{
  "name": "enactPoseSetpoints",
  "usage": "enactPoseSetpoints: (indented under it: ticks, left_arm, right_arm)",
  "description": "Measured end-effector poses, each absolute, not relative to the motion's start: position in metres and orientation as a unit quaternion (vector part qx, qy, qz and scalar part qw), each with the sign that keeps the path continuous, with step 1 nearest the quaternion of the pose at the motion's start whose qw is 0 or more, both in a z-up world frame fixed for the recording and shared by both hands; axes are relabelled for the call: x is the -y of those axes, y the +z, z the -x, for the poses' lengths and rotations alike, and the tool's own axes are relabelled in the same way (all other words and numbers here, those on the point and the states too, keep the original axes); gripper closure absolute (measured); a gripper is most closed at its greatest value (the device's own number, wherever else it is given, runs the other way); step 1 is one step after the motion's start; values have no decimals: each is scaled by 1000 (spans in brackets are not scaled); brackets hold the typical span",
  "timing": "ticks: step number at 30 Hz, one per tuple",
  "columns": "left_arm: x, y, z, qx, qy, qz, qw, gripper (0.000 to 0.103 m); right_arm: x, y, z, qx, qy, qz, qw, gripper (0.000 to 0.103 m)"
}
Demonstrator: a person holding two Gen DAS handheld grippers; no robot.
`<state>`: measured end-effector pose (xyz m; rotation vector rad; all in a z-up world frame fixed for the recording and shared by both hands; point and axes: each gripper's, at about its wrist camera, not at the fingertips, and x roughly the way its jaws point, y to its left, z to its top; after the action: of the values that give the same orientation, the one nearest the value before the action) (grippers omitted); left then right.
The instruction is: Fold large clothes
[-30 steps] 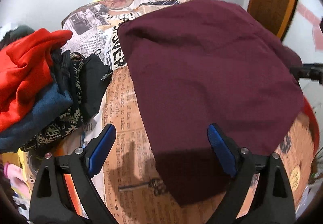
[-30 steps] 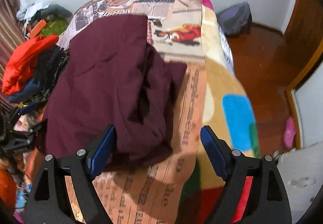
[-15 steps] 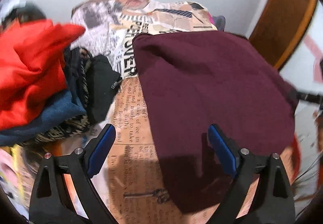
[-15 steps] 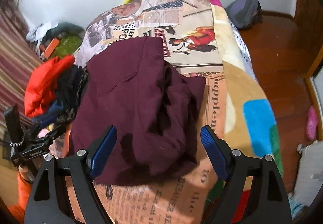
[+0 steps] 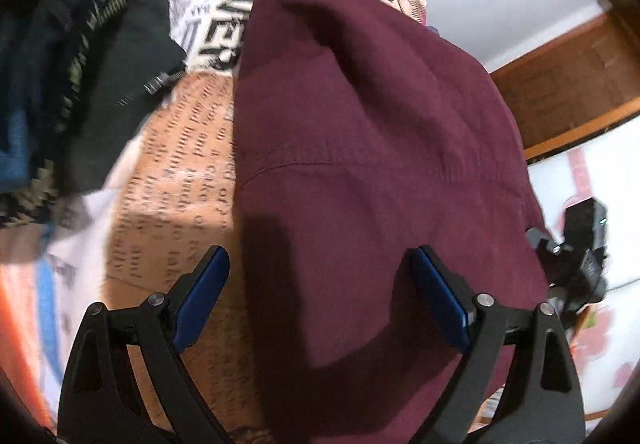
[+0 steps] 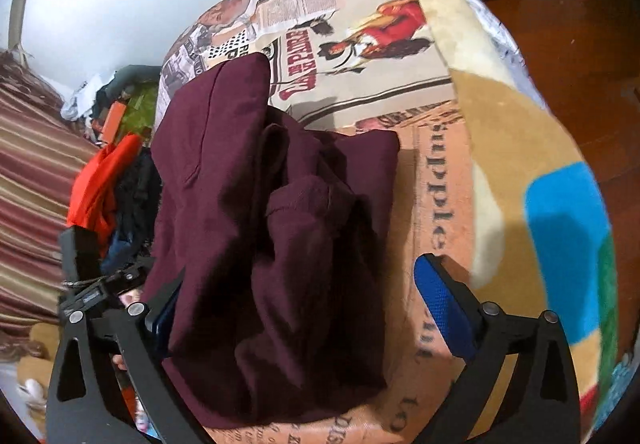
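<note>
Maroon garment lies bunched on the bed's newspaper-print blanket, thicker and rumpled along its right side, flatter on the left. My right gripper has just been opening its fingers; they now straddle the near right part of the cloth without pressing it. Left gripper stands wide open too, empty, one finger over bare blanket, the other over the garment's near left edge.

Risks as I judge them: closing on the rumpled right side could catch several layers at once, so the fold drags the whole heap instead of one edge. The left could pinch blanket along with cloth.

Around: clothes pile with a black item just left of the garment, near enough to be snagged. Bed edge drops off to the right.
</note>
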<state>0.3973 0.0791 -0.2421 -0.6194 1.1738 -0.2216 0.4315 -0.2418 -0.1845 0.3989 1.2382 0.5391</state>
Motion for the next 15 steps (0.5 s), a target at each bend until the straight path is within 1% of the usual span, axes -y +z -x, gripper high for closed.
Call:
enactPoseSetpoints:
  ticks: [5,8,9,11,12,14,15]
  left_arm:
    - [-79,-257,-412,-552,-131,339,750,9]
    - [-74,-259,-418,-555,-135,340,747,7]
    - [-72,-258,-419,-554,-136,340,747,6]
    - [-67,-256,-420,-553,-144,336,749,6]
    - [-66,-255,-420,-553,-147,334,749,6]
    - [-62,-253,-418,-554,-154,333,748,7]
    - [-60,-251,-416,-554,-155,330,749,11]
  right_arm:
    - [238,-192,-439,-578,261,-211,744,2]
    - [236,-190,-437,-574,266,-211,745,5]
    - [236,-189,-436,-572,269,-214,744,11]
    - [236,-187,-436,-573,271,-226,740,14]
    - [236,-187,-434,-573,267,-230,740,18]
    - [236,-184,-431,-573,264,-234,740,29]
    - [235,-180,-430,-572,264,-234,741,40]
